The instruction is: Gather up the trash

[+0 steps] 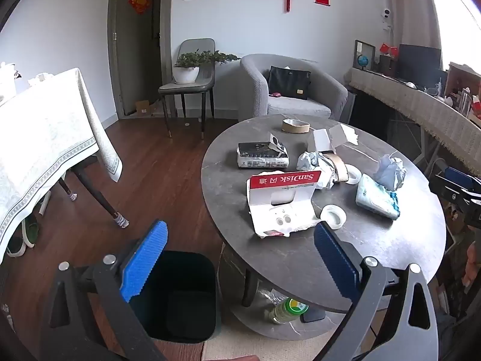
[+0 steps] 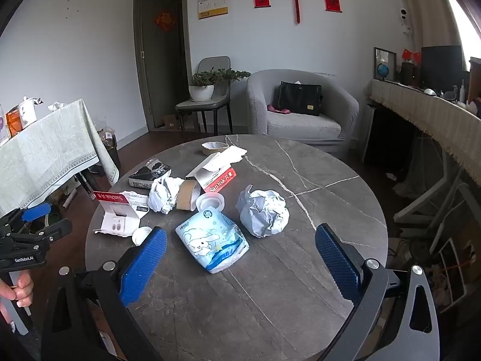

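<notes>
right gripper point(image 2: 240, 251) jaws wide, empty, over tissue pack point(image 2: 212, 244) on worktop point(image 2: 300, 285); left gripper point(image 1: 240, 246) jaws wide, empty, above bin point(image 1: 180, 297).

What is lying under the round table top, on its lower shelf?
On the lower shelf, a green-capped bottle lies beside clear crumpled plastic and a dark flat object. The table top hides the rest.

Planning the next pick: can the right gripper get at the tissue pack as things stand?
Probably yes. The right gripper is open, and the tissue pack lies flat on the table just ahead between its fingers, with nothing over it. The crumpled paper sits close on its right and might be nudged.
</notes>
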Tool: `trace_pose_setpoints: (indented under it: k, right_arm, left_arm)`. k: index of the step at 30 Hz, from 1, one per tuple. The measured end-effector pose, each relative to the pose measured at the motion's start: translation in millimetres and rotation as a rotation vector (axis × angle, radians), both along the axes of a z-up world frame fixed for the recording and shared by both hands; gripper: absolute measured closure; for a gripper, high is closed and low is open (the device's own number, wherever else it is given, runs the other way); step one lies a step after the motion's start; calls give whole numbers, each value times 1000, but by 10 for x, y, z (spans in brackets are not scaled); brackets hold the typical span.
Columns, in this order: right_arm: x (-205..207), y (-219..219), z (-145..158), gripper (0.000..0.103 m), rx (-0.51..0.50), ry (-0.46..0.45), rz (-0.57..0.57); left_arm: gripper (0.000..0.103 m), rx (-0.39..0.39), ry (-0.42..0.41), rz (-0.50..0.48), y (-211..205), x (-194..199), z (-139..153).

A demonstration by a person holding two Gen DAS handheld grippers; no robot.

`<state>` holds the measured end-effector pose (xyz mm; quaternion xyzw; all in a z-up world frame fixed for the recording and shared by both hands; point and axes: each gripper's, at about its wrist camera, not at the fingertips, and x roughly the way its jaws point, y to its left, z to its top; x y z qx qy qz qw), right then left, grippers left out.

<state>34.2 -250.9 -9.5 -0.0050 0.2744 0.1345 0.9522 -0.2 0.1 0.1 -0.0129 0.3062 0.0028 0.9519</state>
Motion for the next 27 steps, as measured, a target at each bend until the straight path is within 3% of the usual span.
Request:
trace_pose_setpoints:
  k: [27]
  right_arm:
    - [1,10,7,3,-1,0,2]
  left_arm:
    - [3,-3,11,-2,29,9,-9]
